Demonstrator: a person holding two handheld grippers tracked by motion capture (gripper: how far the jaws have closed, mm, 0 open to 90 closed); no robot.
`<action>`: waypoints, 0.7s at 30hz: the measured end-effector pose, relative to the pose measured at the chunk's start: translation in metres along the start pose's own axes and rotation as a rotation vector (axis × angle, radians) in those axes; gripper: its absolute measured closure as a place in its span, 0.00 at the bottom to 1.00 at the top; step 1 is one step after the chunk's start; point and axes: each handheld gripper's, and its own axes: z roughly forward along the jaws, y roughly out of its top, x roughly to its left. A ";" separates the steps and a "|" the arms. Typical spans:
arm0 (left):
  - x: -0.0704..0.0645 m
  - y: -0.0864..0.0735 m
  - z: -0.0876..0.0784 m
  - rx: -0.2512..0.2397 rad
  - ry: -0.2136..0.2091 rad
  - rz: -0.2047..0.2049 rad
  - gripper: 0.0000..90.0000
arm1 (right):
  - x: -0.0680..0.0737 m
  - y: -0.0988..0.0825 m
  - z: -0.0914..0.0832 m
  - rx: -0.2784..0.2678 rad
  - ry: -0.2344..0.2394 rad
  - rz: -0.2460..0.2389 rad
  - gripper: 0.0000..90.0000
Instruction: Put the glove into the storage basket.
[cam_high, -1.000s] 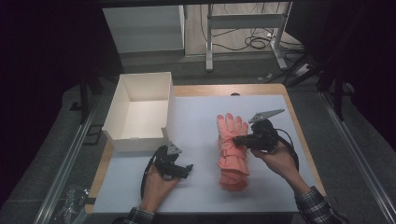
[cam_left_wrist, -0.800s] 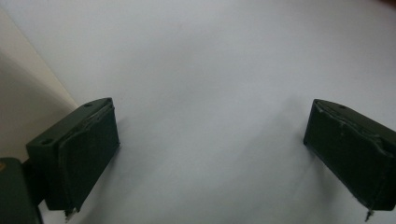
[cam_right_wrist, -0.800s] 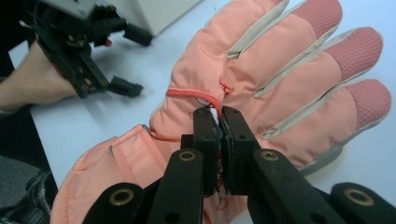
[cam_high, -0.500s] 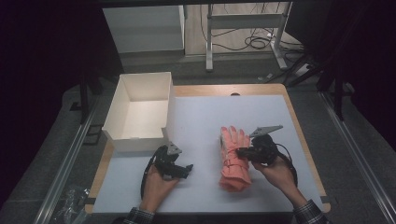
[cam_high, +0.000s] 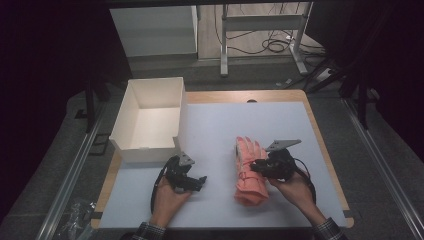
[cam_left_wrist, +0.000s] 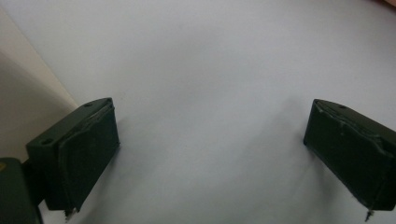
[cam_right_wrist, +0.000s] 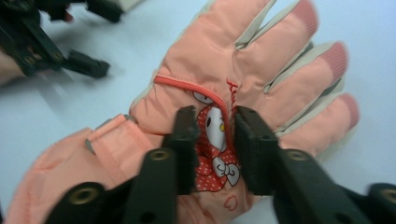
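A pink padded glove (cam_high: 249, 169) is seen lying flat on the white mat (cam_high: 220, 130) of the bench (cam_high: 314, 127), well to the right of the open white box (cam_high: 148, 120), with its fingertips pointed away from the person. The right gripper (cam_high: 256, 167) is held low over the back of the glove, on the side away from the box; its fingers (cam_right_wrist: 187, 140) have just been opening and are set at a narrow gap, with the cartoon patch on the glove framed between them, though it cannot be told whether any fabric is pinched. The left gripper (cam_high: 192, 182) is rested on the mat just in front of the box's near corner, between box and glove, its fingers (cam_left_wrist: 86, 154) spread wide with bare mat between them. A sleeve cuff is shown at each wrist.
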 end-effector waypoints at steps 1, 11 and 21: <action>0.000 0.000 0.000 0.000 0.000 0.000 0.04 | -0.001 0.001 -0.003 -0.010 0.006 0.002 0.68; 0.000 0.000 0.000 0.001 0.000 0.000 0.04 | -0.012 -0.002 -0.032 -0.051 -0.032 -0.020 0.58; 0.000 0.000 0.000 0.003 0.000 0.003 0.04 | -0.025 -0.040 -0.033 -0.058 -0.056 -0.024 0.67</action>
